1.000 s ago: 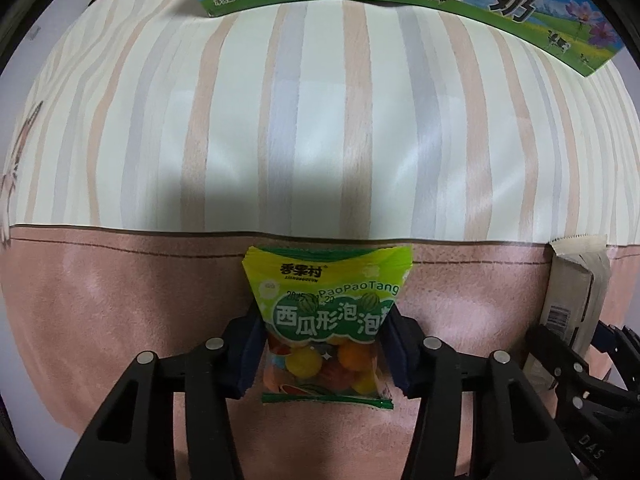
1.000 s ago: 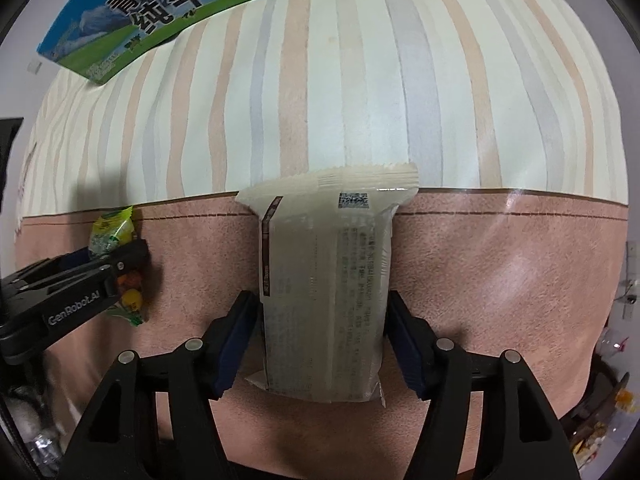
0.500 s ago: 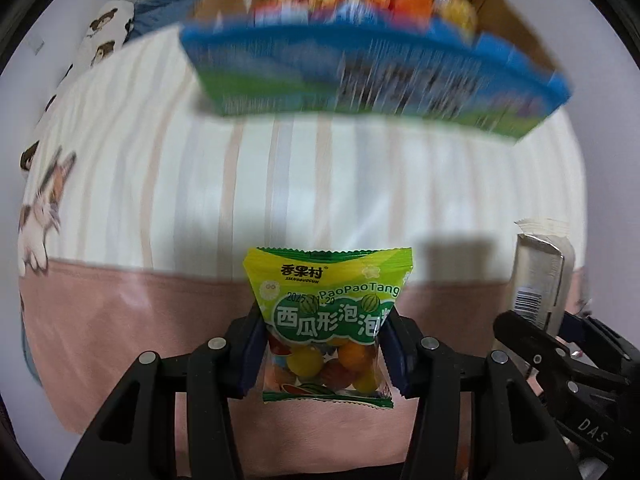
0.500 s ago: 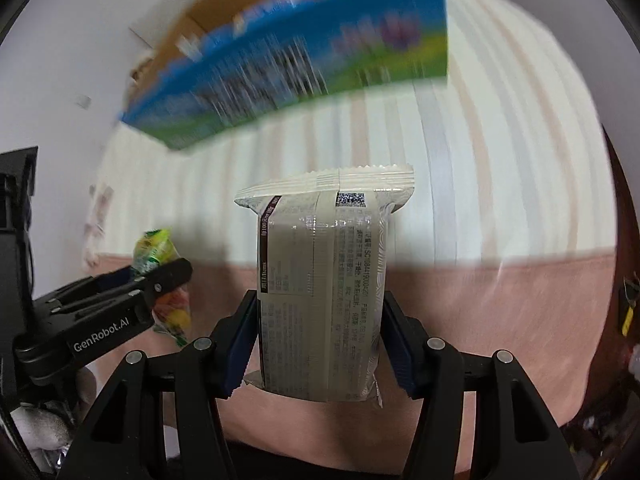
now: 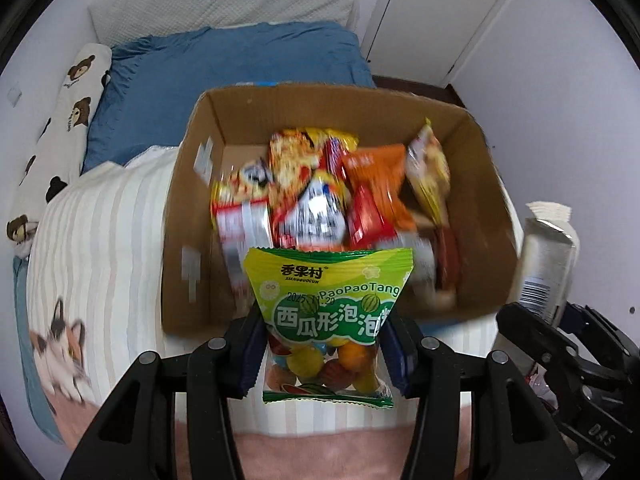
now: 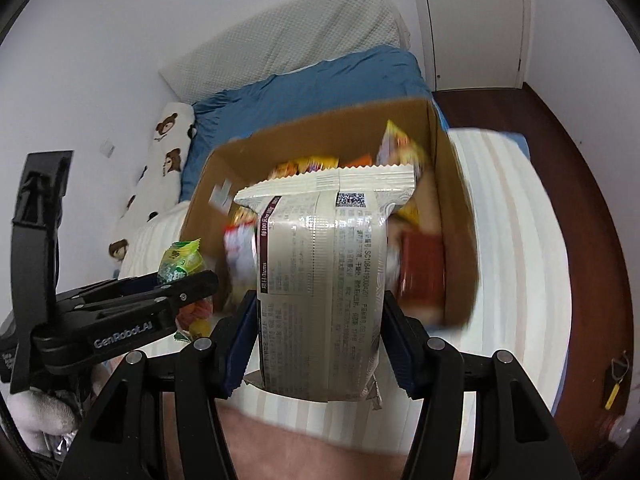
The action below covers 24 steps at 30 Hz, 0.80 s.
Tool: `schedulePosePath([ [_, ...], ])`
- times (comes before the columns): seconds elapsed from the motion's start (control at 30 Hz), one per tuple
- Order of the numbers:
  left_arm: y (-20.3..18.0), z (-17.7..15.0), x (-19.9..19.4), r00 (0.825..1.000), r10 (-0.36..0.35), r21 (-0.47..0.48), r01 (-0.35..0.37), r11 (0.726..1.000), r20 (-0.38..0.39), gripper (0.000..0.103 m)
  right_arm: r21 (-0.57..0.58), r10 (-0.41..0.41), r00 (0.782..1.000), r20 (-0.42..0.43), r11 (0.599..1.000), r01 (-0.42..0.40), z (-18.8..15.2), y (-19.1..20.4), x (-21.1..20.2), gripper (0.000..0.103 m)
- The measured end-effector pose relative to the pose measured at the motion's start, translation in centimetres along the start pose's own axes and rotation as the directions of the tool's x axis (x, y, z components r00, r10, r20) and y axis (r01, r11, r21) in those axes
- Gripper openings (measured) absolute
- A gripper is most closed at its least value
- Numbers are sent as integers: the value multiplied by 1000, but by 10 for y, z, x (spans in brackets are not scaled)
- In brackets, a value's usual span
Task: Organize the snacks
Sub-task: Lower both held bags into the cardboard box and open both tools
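Left gripper (image 5: 324,354) is pinching a candy bag (image 5: 326,320), right gripper (image 6: 318,338) a pale snack pack (image 6: 320,280), both hanging near the cardboard box (image 5: 192,216), probably for dropping among its snacks.

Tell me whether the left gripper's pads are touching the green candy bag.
Touching. The left wrist view shows the left gripper with both pads pressed against the green candy bag, pinching its sides.
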<state>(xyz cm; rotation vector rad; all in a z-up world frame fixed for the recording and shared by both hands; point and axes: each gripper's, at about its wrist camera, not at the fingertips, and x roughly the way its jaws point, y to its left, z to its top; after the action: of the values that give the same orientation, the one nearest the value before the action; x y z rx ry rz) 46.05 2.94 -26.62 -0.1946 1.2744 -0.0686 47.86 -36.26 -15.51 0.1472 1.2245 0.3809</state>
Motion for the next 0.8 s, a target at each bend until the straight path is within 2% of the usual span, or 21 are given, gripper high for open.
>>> schedulePosePath([
  [0.17,13,54,40,996,6,-10,-6,1000,-84,48,-6,-33,998,-50,999,32,60,-2,38,61],
  [0.33,22,92,77,988,22,0,-22,1000,-156,48,-22,-53,990,-129,998,51,99,3,95,61],
  [0.53,34,122,107,976,38,1,-39,999,-214,48,-39,-81,974,-209,996,75,119,0,141,61],
  [0.8,42,120,127,966,60,16,-58,998,-251,49,-56,-100,959,-264,995,88,110,-7,164,62],
])
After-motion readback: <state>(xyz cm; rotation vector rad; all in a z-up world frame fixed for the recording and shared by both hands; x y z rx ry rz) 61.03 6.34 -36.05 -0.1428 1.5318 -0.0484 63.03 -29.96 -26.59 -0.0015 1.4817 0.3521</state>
